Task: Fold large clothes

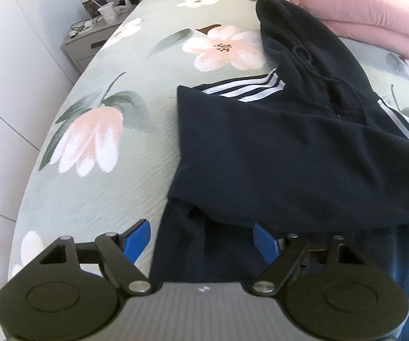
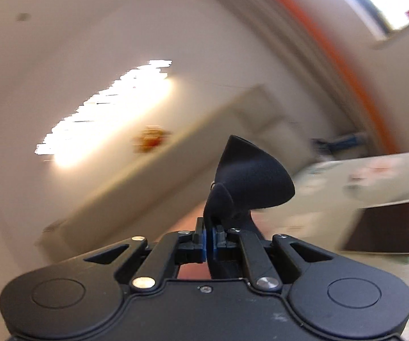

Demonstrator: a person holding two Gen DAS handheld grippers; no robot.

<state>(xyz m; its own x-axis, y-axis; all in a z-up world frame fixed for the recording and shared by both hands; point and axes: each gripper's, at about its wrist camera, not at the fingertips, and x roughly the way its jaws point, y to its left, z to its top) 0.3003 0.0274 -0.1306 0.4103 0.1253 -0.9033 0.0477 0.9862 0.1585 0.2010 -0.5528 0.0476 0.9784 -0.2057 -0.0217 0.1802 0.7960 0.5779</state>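
Observation:
A dark navy hoodie (image 1: pixel 275 147) with white sleeve stripes (image 1: pixel 247 88) lies on the floral bed cover (image 1: pixel 105 184), its hood toward the far end. My left gripper (image 1: pixel 201 243) hangs over the hoodie's near hem, jaws wide and open. The cloth runs between the blue pads (image 1: pixel 137 241), and a fold covers part of the right pad. In the blurred right wrist view, my right gripper (image 2: pixel 208 238) points level at the room and is shut on a pinch of the navy fabric (image 2: pixel 250 179), which sticks up past the fingertips.
Folded pink bedding (image 1: pixel 361 8) lies at the far right of the bed. A nightstand (image 1: pixel 90 42) with a cup (image 1: pixel 107 12) stands beside the bed's left edge, next to white cupboards (image 1: pixel 11 56). A dark flat rectangle (image 2: pixel 383 227) rests on the cover.

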